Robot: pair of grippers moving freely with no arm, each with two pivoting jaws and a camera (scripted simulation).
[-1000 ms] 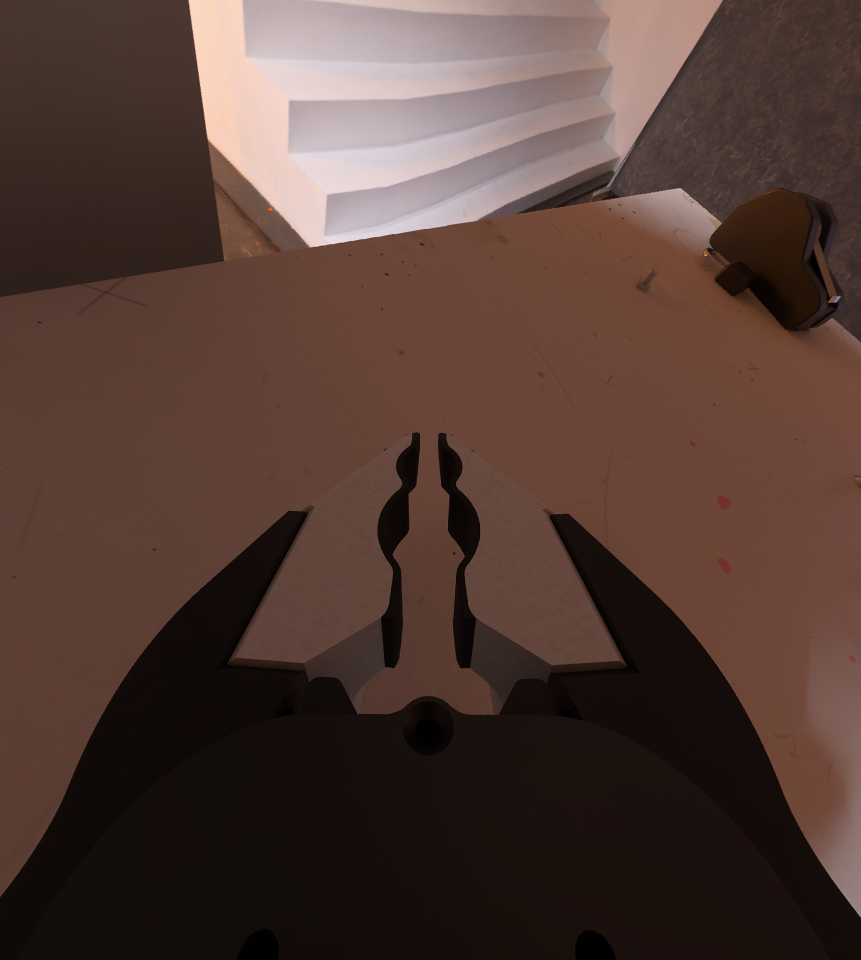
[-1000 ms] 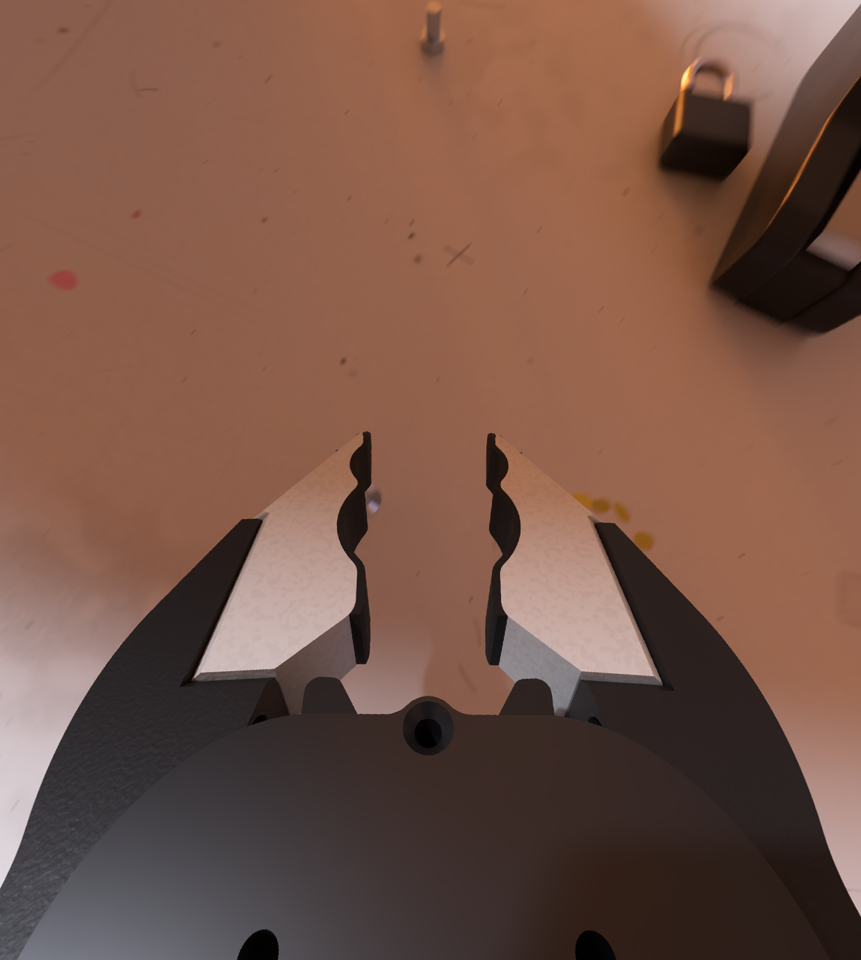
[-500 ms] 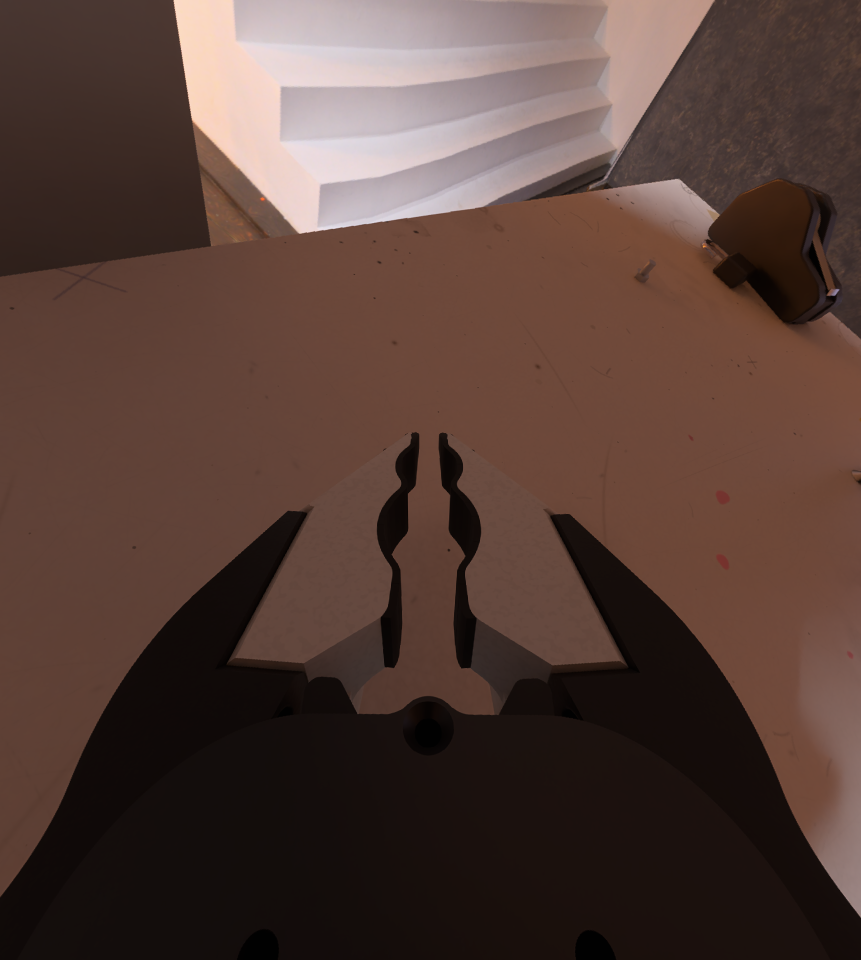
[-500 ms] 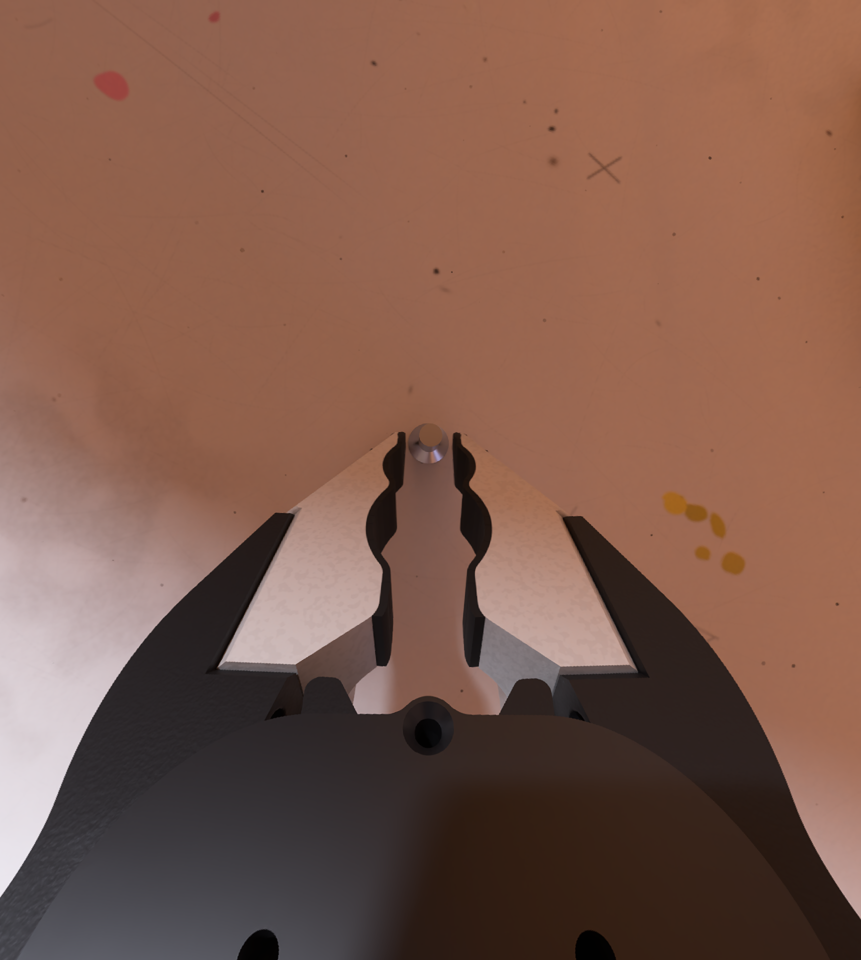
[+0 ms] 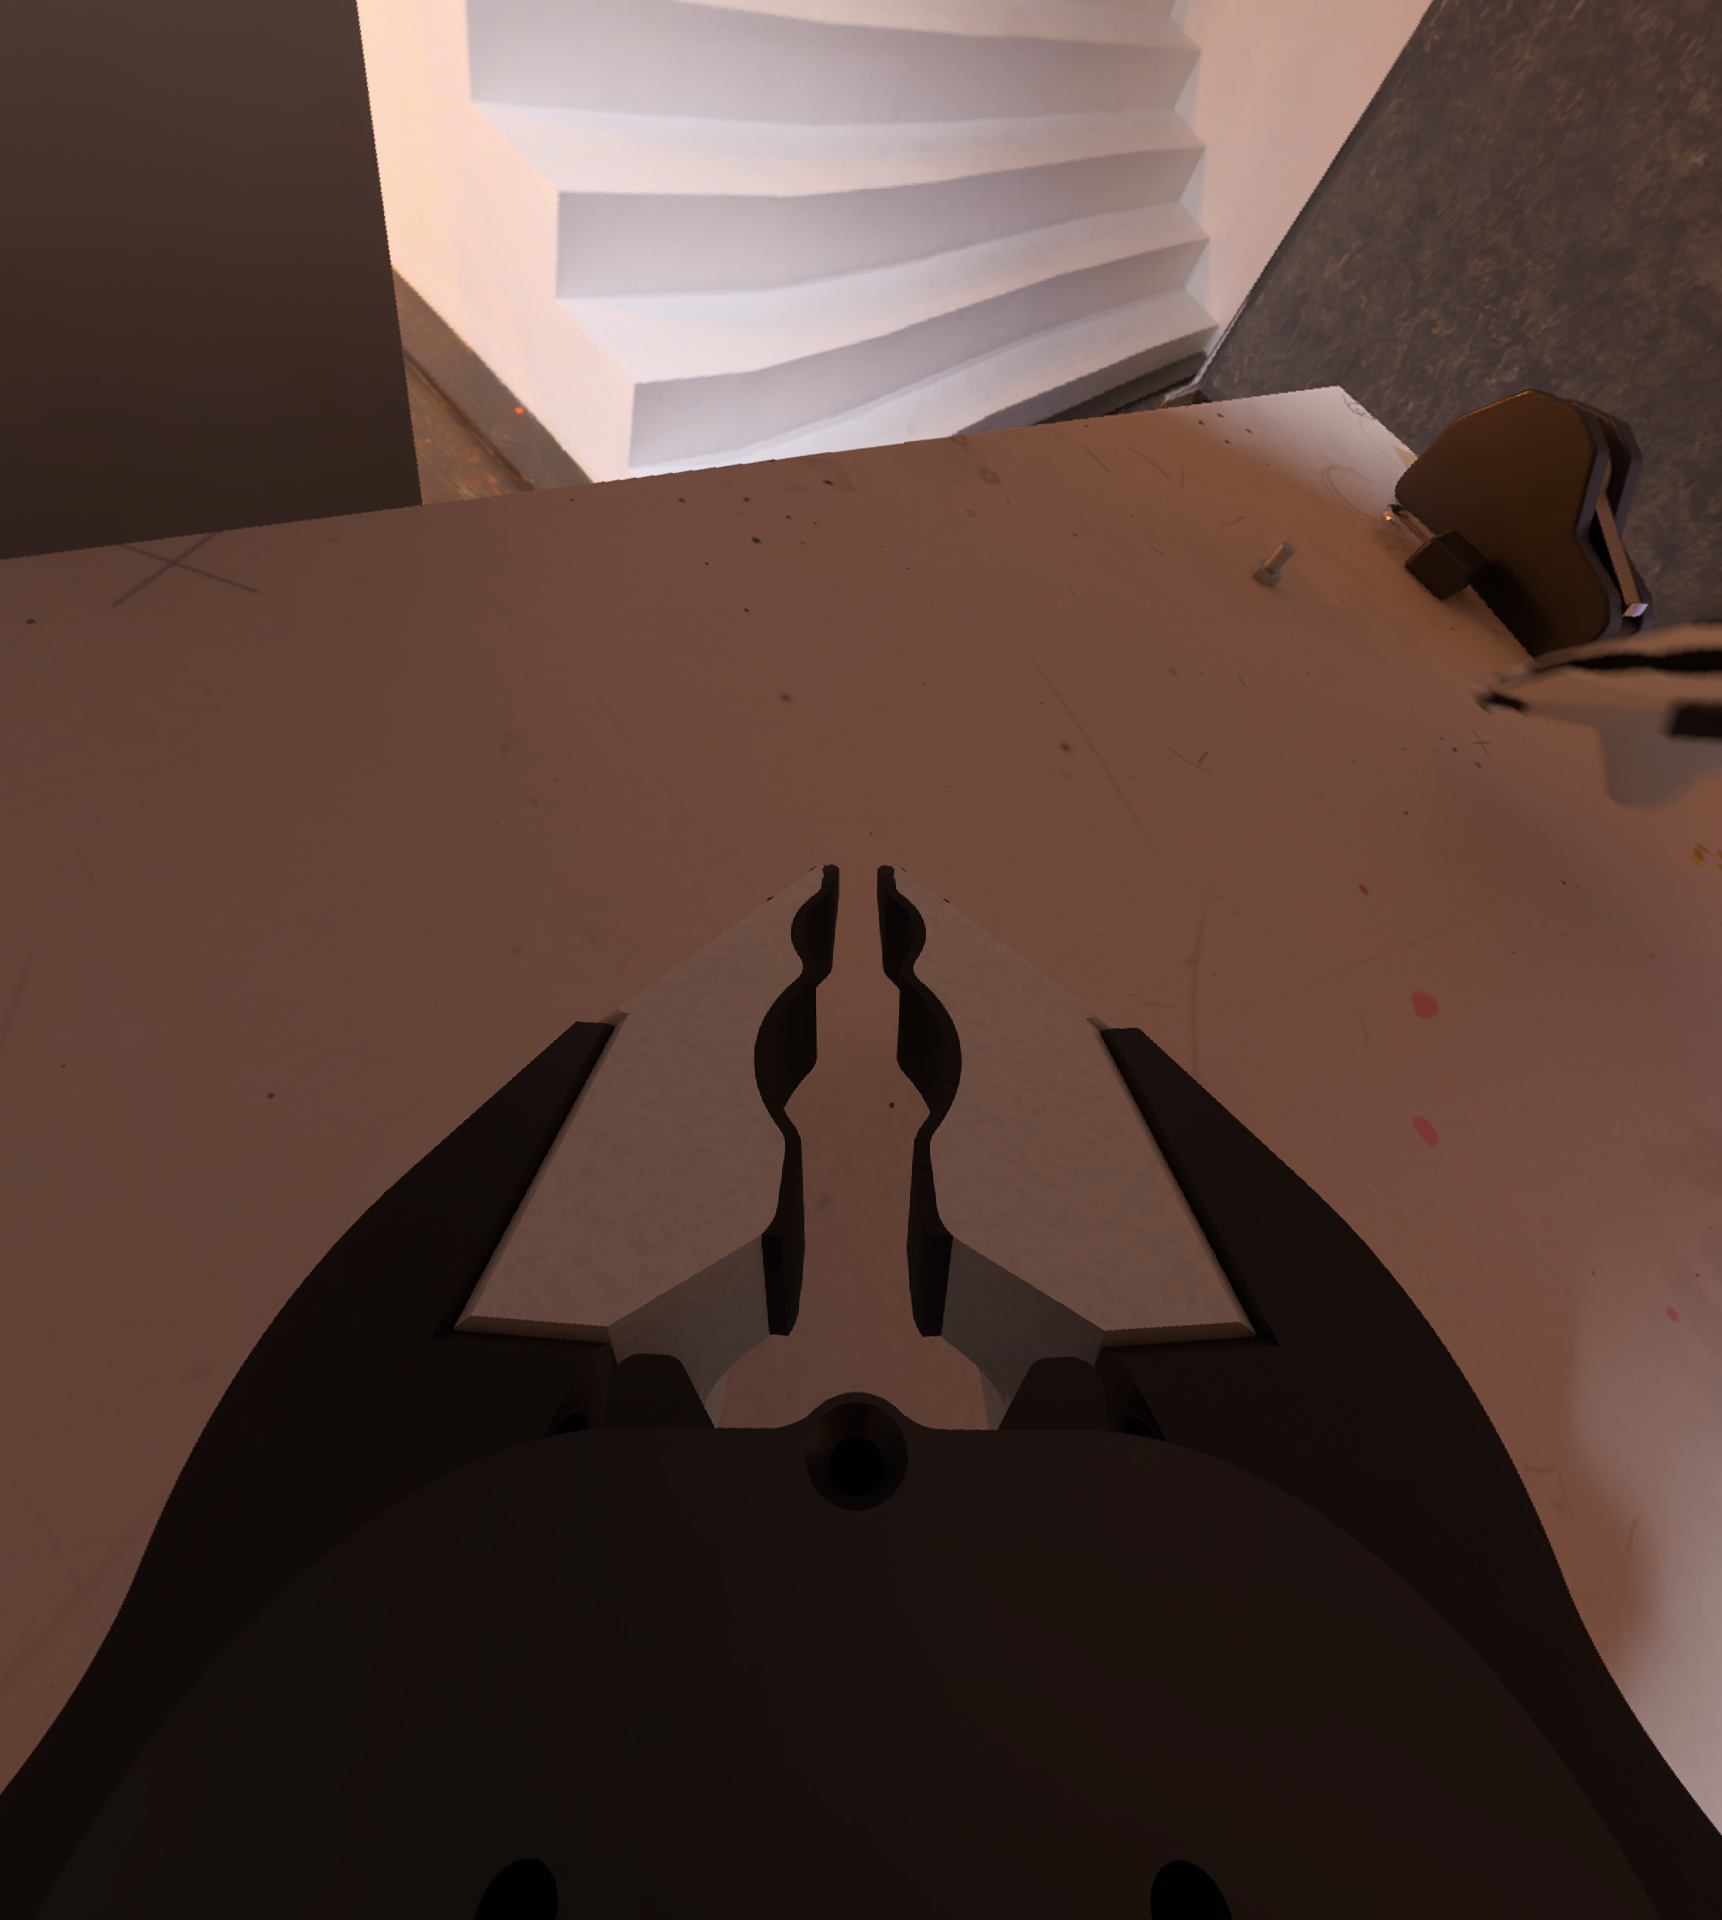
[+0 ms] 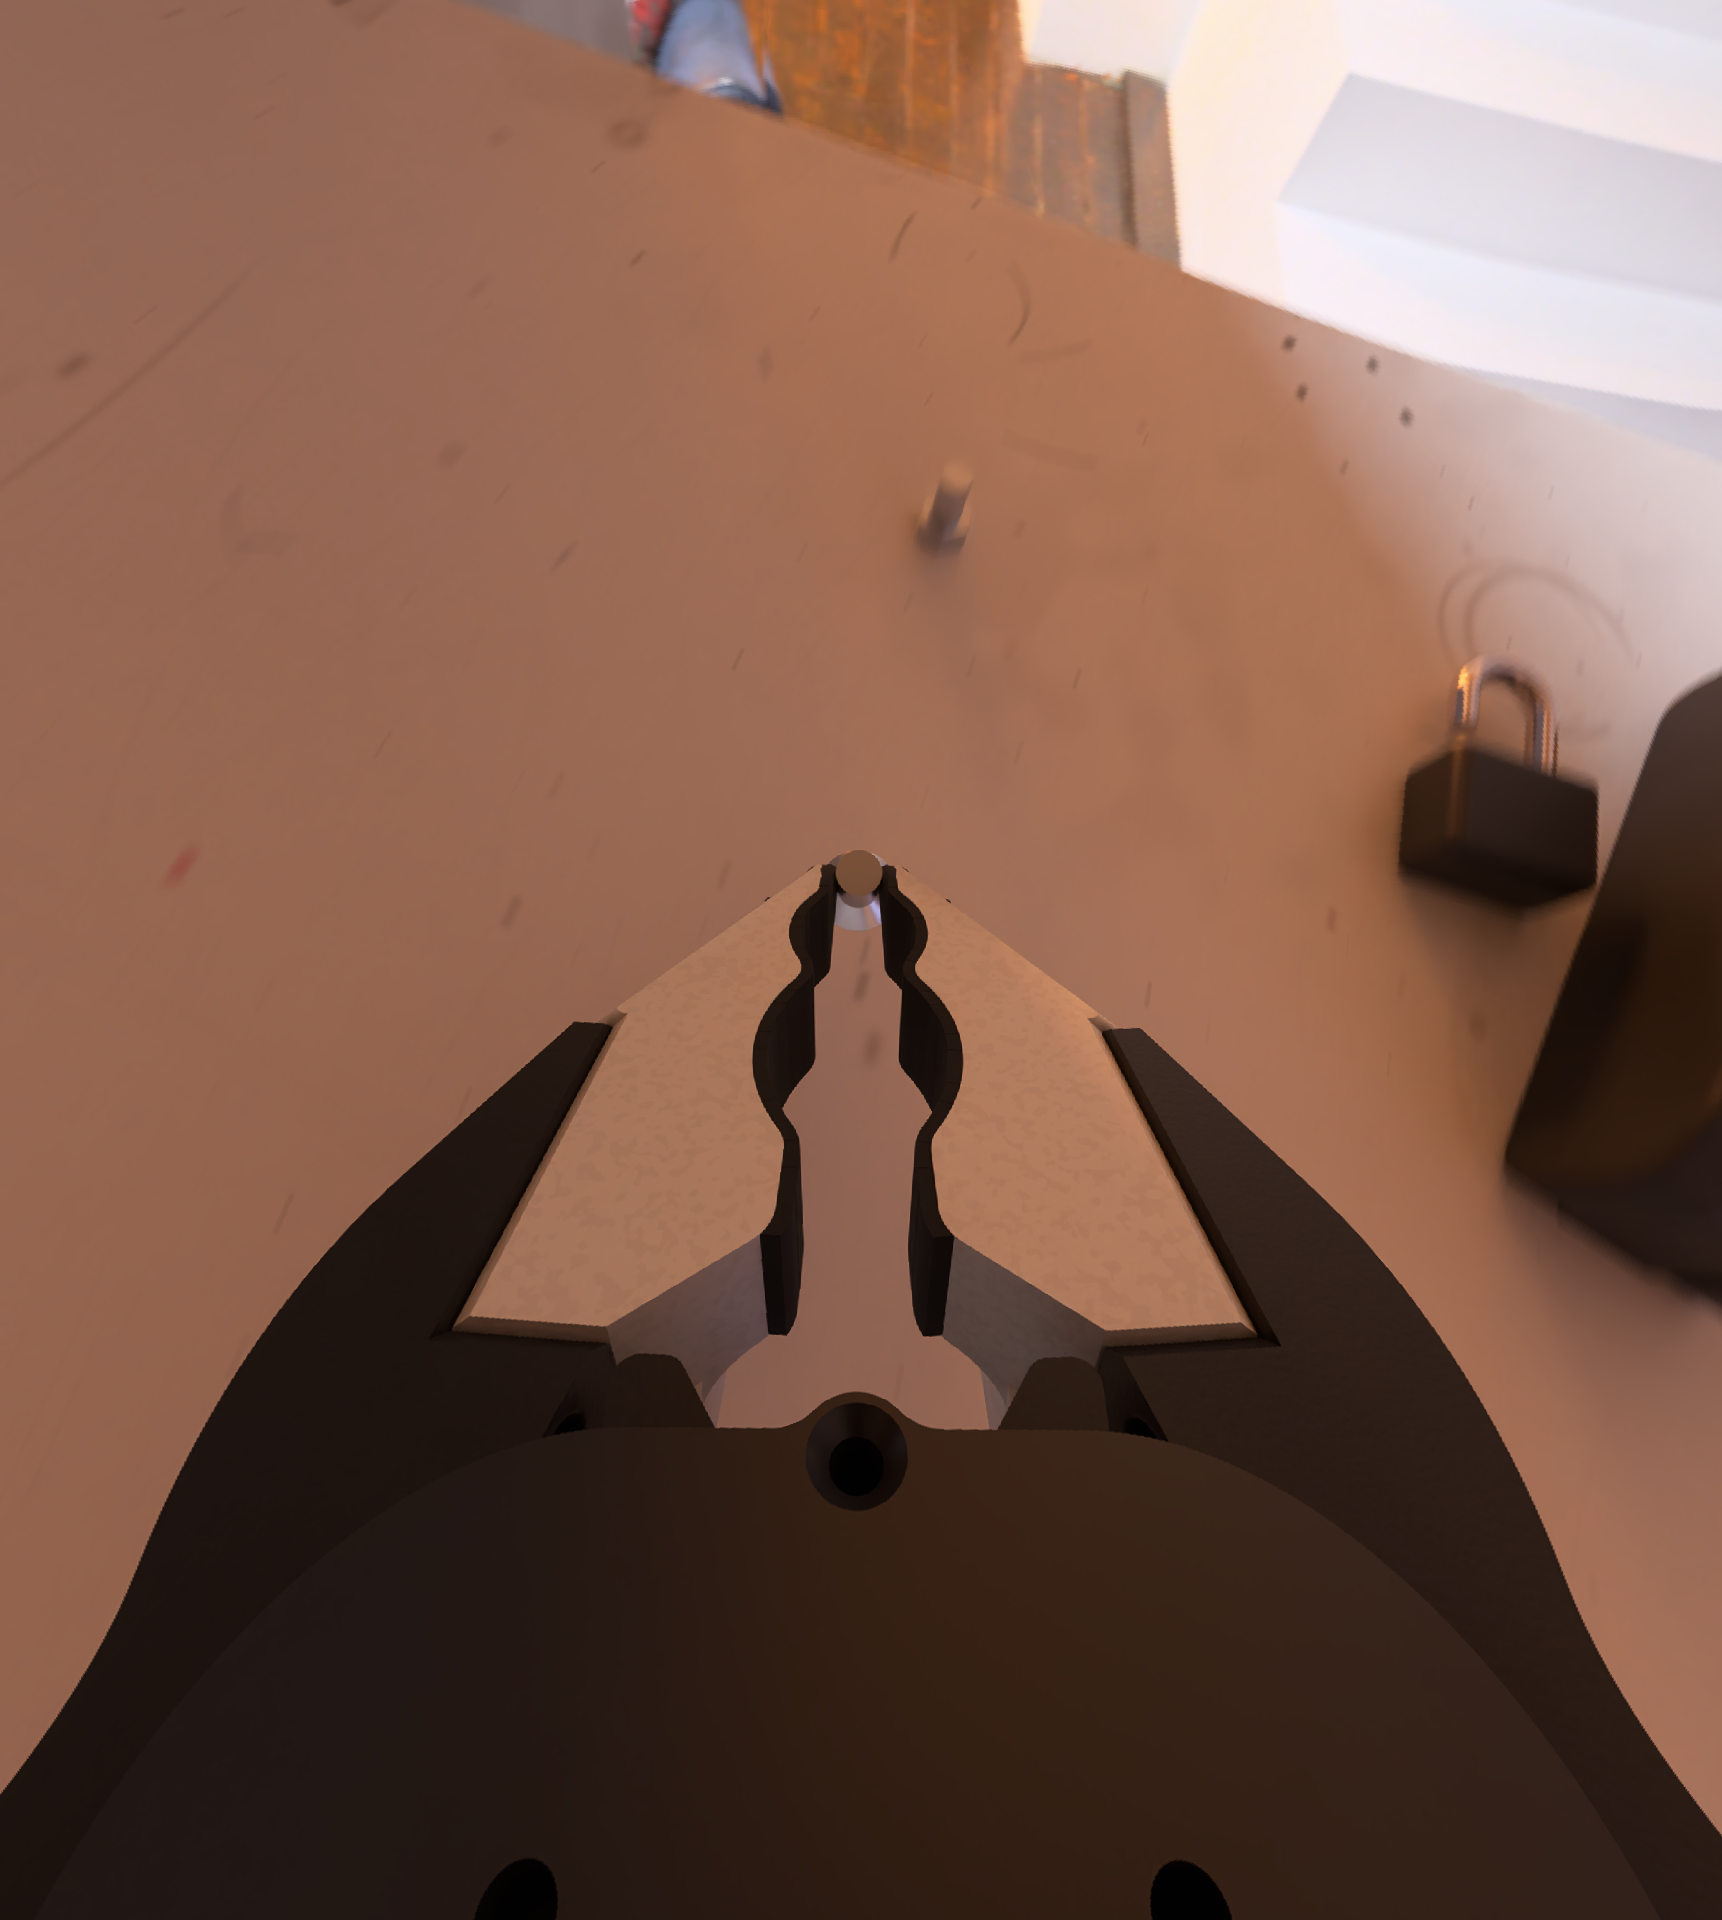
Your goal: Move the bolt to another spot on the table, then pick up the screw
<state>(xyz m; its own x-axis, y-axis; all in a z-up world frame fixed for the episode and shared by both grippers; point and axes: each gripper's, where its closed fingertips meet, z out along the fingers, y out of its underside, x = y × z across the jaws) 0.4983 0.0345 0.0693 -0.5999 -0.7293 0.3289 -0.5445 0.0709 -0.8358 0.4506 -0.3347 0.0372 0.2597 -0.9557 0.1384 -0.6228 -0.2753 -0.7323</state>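
My right gripper [image 6: 857,878] is shut on the small silver screw [image 6: 857,873], pinched at the very fingertips and held above the table [image 6: 317,520]. The bolt [image 6: 945,514] stands on its head on the table ahead of it, slightly right. In the left wrist view the bolt [image 5: 1272,564] is far off at the upper right. My left gripper [image 5: 857,873] is shut and empty, low over the table [image 5: 421,831]. The right gripper [image 5: 1501,701] shows blurred at that view's right edge.
A black padlock [image 6: 1496,821] sits to the right of the bolt, next to a large dark block [image 6: 1688,987] near the table's corner. Both also show in the left wrist view, the padlock [image 5: 1439,556] beside the block [image 5: 1522,520]. White stairs lie beyond the table edge.
My right gripper closed on the screw and lifted it off the table, tilting up toward the bolt and padlock. My left gripper has barely moved and stays shut.
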